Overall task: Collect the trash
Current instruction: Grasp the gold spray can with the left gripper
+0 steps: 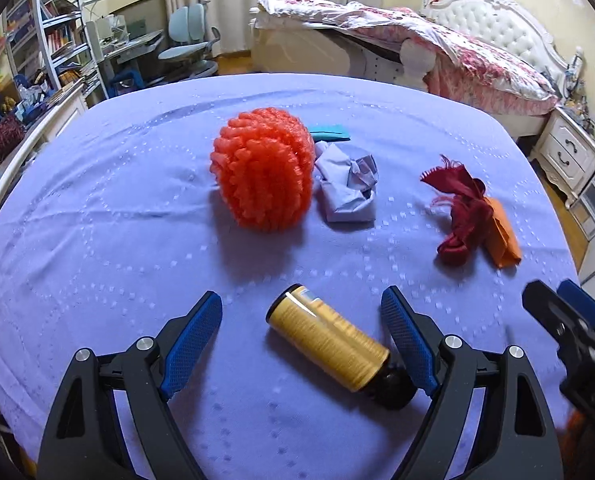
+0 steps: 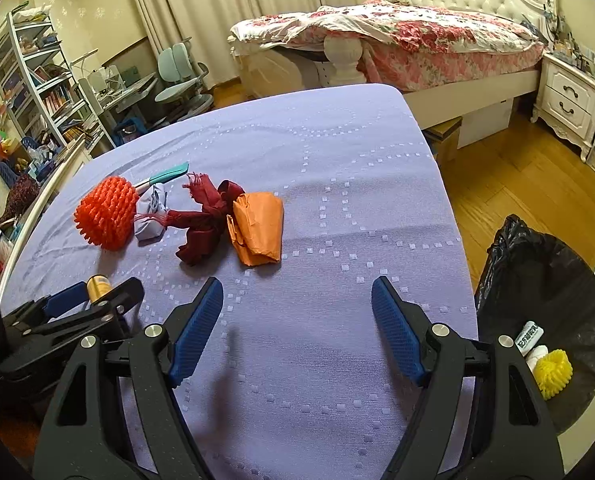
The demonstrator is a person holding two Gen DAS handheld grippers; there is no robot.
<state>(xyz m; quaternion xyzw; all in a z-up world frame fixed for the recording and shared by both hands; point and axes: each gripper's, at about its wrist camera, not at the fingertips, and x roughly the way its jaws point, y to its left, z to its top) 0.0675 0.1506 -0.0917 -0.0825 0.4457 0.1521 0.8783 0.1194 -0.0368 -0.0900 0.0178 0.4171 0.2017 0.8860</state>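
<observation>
Between my left gripper's (image 1: 301, 316) spread fingers lies a gold bottle (image 1: 329, 340), its label print unreadable. My right gripper's (image 2: 297, 304) fingers spread over bare tabletop (image 2: 337, 160).

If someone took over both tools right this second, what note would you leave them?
Left tool: open, straddling the yellow bottle, not gripping it.
Right tool: open, empty, over bare cloth.
On the table: orange foam net, crumpled paper, red rag, orange paper, teal item.
Done: the bin holds a yellow net and a small tube.
Left: bin the rest.
</observation>
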